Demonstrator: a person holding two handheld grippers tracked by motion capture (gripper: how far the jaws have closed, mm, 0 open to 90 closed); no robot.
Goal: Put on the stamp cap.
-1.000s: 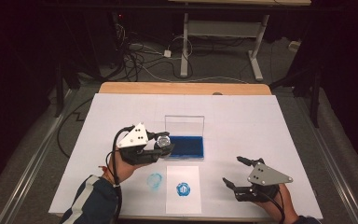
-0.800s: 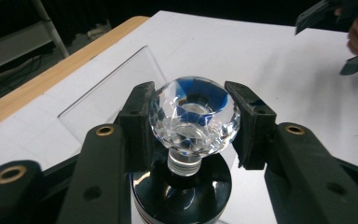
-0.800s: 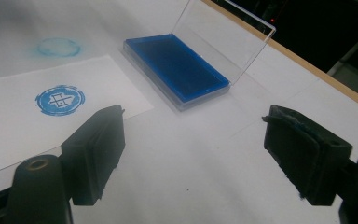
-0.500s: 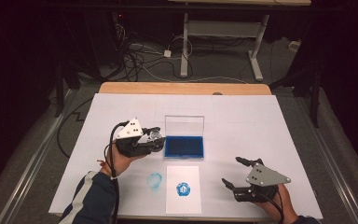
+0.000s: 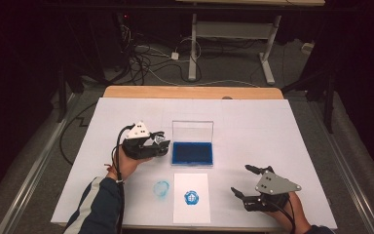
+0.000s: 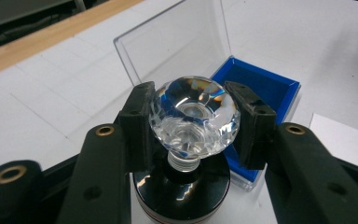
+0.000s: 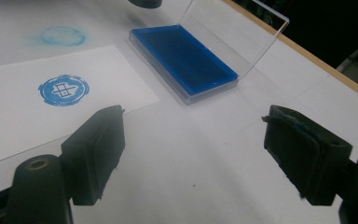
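While my right gripper (image 5: 251, 185) is resting with jaws apart at lower right, my left gripper (image 6: 191, 126) is clamping the faceted clear crystal-topped stamp (image 6: 193, 116) beside the blue ink pad (image 5: 192, 152).

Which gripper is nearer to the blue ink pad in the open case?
Left. The left gripper, holding the crystal-handled stamp, is just beside the ink pad; the right gripper rests farther away, near the table's front edge.

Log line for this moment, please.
left hand-held gripper: shut on stamp | right hand-held gripper: open | ink pad: lid open
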